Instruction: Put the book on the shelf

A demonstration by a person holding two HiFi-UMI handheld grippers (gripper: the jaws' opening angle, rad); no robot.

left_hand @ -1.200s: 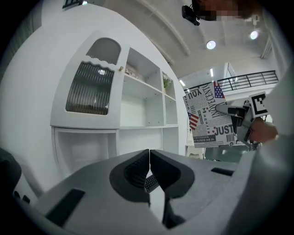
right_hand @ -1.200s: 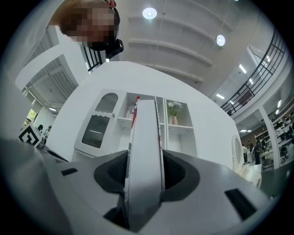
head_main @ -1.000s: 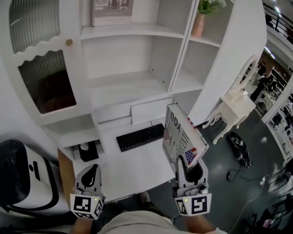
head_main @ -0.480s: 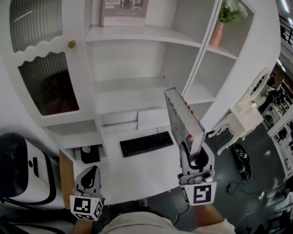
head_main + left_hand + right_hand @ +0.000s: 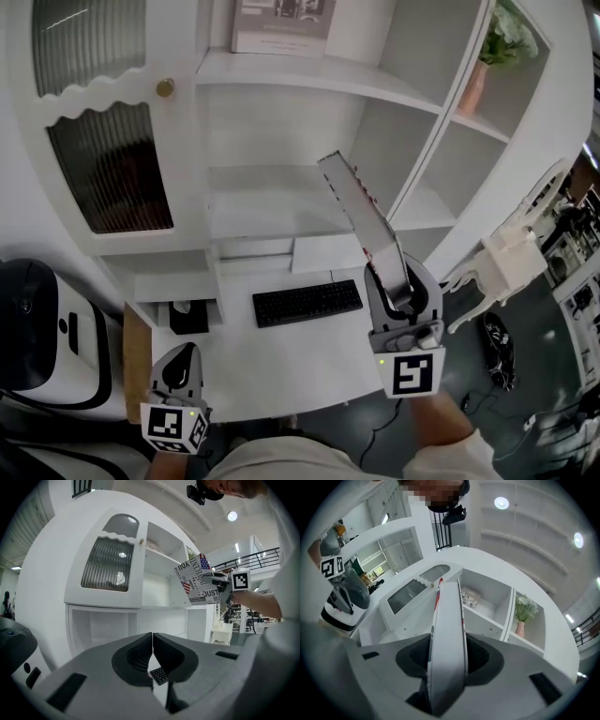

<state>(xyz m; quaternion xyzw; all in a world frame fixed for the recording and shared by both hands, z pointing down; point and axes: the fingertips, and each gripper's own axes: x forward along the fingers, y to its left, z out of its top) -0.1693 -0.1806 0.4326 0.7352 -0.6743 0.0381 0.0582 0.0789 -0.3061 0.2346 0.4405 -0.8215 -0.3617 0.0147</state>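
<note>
My right gripper [image 5: 392,284] is shut on the book [image 5: 356,208], a thin volume with a flag-and-newsprint cover, held edge-on and tilted up toward the open middle shelf [image 5: 272,202] of the white cabinet. In the right gripper view the book [image 5: 448,634] stands between the jaws, its page edge facing the camera. From the left gripper view the book [image 5: 199,579] shows its cover at the upper right. My left gripper [image 5: 178,370] stays low at the desk's front left, shut with nothing in it; its jaws meet in the left gripper view [image 5: 153,654].
A black keyboard [image 5: 307,302] lies on the white desk [image 5: 281,361]. A picture frame [image 5: 281,26] leans on the upper shelf. A pink vase with a plant [image 5: 478,80] stands in the right compartment. The cabinet door with ribbed glass [image 5: 108,159] is at the left. A white chair [image 5: 511,258] stands to the right.
The right gripper has lifted the book up and forward toward the shelves and rolled it from cover-up to edge-on. The left gripper has drifted slightly lower.
</note>
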